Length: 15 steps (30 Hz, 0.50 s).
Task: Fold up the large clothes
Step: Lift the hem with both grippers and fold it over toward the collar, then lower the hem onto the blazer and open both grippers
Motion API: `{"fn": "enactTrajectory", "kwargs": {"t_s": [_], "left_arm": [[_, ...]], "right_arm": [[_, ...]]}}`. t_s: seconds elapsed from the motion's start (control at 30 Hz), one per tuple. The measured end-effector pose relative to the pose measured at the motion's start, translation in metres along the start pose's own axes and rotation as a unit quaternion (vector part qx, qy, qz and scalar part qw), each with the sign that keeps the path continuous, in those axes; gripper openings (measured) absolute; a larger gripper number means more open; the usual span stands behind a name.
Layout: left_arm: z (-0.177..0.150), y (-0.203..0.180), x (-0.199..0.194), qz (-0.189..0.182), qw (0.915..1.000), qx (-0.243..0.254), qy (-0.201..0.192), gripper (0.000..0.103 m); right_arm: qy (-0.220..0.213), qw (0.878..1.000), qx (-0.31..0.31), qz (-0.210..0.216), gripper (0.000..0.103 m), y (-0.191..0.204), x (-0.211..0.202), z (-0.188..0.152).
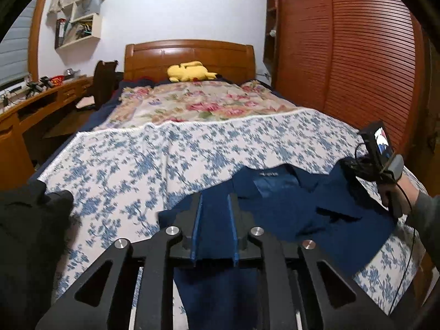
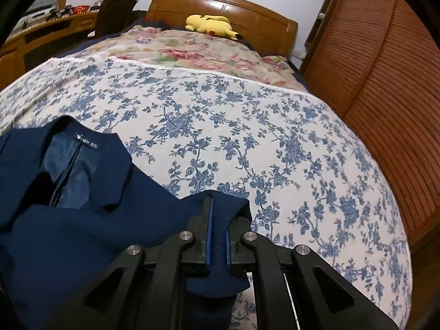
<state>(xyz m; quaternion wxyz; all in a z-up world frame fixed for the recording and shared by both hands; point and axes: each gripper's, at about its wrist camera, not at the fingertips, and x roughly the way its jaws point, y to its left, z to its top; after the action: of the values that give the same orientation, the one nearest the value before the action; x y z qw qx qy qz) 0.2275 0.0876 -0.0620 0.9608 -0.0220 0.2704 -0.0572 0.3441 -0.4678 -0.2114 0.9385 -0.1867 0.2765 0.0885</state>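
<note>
A: Left gripper?
B: Jaws narrow, clamping navy jacket cloth. Right gripper likewise pinches its edge.
A: Jacket position?
B: Near end of floral bedspread; yellow plush far, by headboard.

Our left gripper jaws look nearly closed, hard to confirm; right gripper jaws pinched tight, right hand on its handle.
</note>
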Motion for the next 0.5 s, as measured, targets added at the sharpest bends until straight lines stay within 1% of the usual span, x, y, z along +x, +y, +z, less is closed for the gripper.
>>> {"fn": "enactTrajectory", "kwargs": {"t_s": [0.03,0.07,0.1,0.13,0.2,0.27,0.33,0.37,0.4,0.47,0.5], "left_arm": [[-0.001,0.0,0.001,-0.003,1.0,0.0,0.001,0.027],[-0.003,0.001,0.001,-0.007,1.0,-0.003,0.003,0.028],[-0.004,0.002,0.002,-0.01,0.9999,-0.005,0.004,0.032],[-0.005,0.004,0.002,-0.014,0.9998,-0.008,0.007,0.035],[-0.008,0.007,0.002,-0.02,0.9997,-0.012,0.009,0.035],[-0.01,0.008,0.003,-0.023,0.9996,-0.013,0.013,0.036],[-0.013,0.009,0.004,-0.029,0.9993,-0.012,0.02,0.039],[-0.014,0.009,0.005,-0.031,0.9992,-0.011,0.022,0.041],[-0.016,0.009,0.006,-0.031,0.9992,-0.01,0.025,0.041],[-0.019,0.009,0.008,-0.033,0.999,-0.009,0.029,0.051],[-0.021,0.008,0.009,-0.033,0.9989,-0.008,0.031,0.057]], "right_arm": [[-0.001,1.0,0.0,0.002,0.009,-0.001,-0.003,0.001],[-0.001,1.0,0.004,0.008,0.013,-0.002,-0.006,0.003],[-0.002,1.0,0.009,0.012,0.021,-0.003,-0.01,0.003],[-0.003,1.0,0.012,0.013,0.026,-0.003,-0.014,0.005],[-0.011,1.0,0.015,0.017,0.049,0.0,-0.028,0.005],[-0.02,0.999,0.01,0.029,0.056,0.008,-0.04,0.003],[-0.023,0.999,0.001,0.044,0.059,0.019,-0.063,-0.008],[-0.024,0.998,-0.001,0.054,0.061,0.02,-0.075,-0.019],[-0.022,0.997,-0.006,0.068,0.062,0.025,-0.082,-0.024],[-0.008,0.994,-0.022,0.105,0.062,0.041,-0.094,-0.035],[-0.001,0.993,-0.032,0.116,0.062,0.048,-0.096,-0.039]]}}
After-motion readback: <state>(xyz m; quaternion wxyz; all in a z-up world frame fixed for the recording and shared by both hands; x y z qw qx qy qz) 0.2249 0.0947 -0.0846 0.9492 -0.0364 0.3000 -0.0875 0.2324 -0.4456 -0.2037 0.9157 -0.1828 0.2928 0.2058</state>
